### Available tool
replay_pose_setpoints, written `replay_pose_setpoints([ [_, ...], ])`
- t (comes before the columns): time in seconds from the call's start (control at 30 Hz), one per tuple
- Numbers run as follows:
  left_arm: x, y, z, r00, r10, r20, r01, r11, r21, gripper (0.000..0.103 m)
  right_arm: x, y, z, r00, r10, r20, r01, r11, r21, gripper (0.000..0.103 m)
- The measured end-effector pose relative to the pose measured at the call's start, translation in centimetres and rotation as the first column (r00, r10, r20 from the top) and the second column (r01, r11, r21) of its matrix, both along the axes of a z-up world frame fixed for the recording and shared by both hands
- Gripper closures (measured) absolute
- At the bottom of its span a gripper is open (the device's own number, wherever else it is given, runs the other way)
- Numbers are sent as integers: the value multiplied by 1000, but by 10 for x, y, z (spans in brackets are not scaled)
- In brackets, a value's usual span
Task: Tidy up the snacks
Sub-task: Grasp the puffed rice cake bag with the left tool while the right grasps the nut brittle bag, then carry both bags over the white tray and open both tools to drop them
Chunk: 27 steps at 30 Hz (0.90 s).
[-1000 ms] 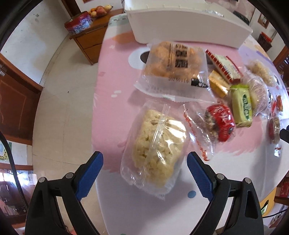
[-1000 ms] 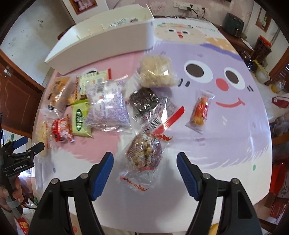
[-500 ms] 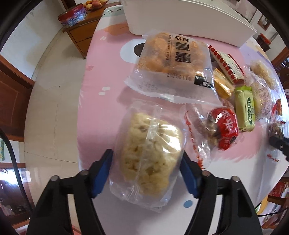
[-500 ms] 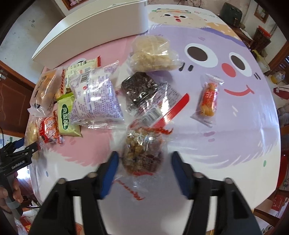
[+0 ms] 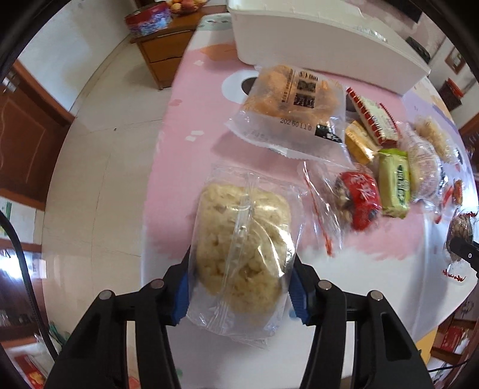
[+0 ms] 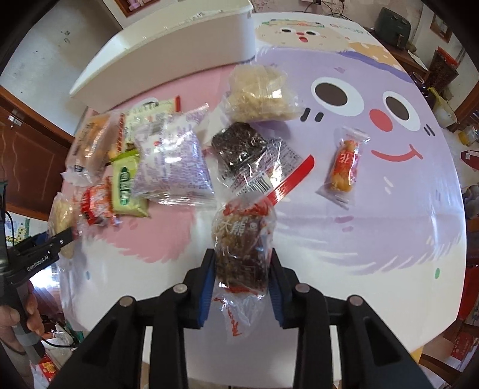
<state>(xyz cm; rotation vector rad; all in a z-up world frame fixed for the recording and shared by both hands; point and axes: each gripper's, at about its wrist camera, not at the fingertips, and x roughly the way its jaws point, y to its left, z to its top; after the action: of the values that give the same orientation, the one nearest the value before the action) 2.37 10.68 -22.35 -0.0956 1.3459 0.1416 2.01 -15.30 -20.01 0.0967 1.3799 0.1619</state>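
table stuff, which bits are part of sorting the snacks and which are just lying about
Part of the job:
- pale rice cake pack, in the left tongs
- brown nut cake pack, in the right tongs
- white bin
- green snack bar
- orange candy pack

Just lying about:
- red tin
- wooden cabinet

The left black plastic claw [image 5: 239, 287] has blue ridged pads [image 5: 181, 294] and round silver screws [image 5: 105, 294]. The right black plastic claw [image 6: 242, 287] looks the same. White letters on the left one's side say GenRobot.AI. A bare hand [image 6: 18, 318] grips its grey handle.
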Motion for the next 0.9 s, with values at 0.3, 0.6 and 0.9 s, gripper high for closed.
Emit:
replay_pose_setpoints([
  [0.3,-24,-28,77,993,23,115,-17,998,-56,50,-16,11,57,992,57,114,-63,997,51,70],
  [0.6,-6,-64,136,978,-30,209,42,998,-53,50,-19,32,125,945,98,311,-117,992,44,70],
  [0.9,53,-77,222,920,-72,386,68,997,25,50,24,30,201,872,24,489,-85,991,103,70],
])
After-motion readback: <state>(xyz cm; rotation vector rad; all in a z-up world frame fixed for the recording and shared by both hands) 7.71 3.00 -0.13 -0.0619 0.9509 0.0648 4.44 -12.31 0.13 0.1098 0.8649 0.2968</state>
